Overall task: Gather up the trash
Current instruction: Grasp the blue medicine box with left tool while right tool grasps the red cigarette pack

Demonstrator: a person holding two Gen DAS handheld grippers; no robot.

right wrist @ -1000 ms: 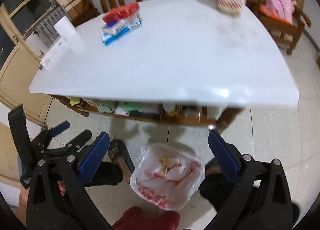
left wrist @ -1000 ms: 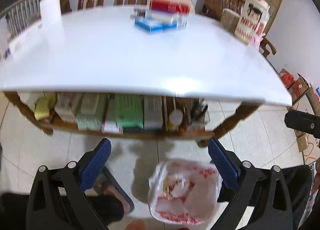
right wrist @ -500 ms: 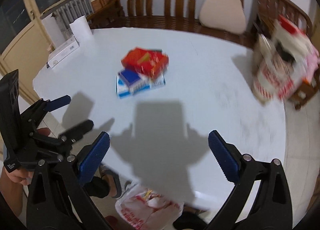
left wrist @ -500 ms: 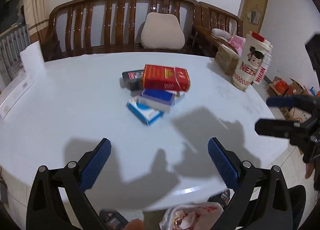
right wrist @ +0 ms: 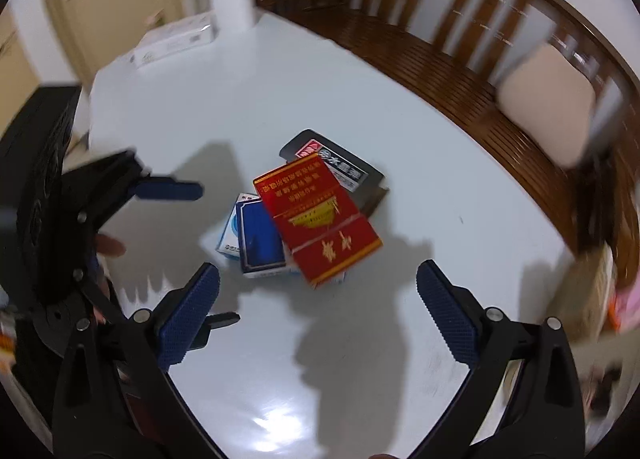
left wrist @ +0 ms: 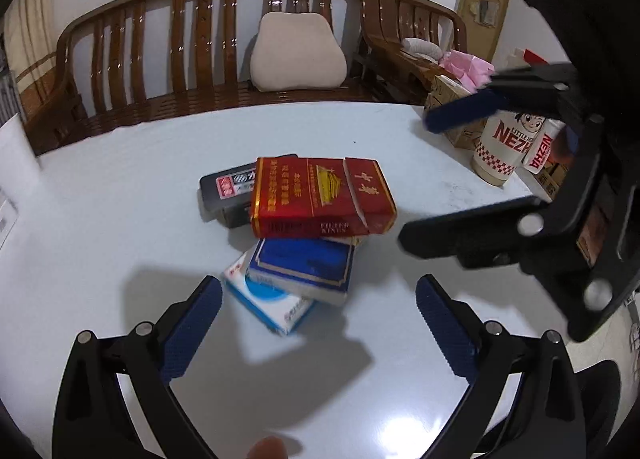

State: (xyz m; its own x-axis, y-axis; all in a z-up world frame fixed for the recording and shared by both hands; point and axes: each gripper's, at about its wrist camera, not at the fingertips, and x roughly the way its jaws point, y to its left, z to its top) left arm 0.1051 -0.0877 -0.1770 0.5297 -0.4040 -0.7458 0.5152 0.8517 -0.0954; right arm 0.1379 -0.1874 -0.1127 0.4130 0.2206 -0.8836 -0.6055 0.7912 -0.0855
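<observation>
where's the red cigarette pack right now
The red cardboard cigarette pack tops the small pile mid-table in both views, overlapping a dark blue pack and a black box, ahead of both open tools.

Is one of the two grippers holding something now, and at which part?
Nothing is held. The left gripper and the right gripper are both open, above the white table, short of the red cardboard cigarette pack.

Four packs lie stacked mid-worktop. A cup stands at its right edge. A bench runs behind.
</observation>
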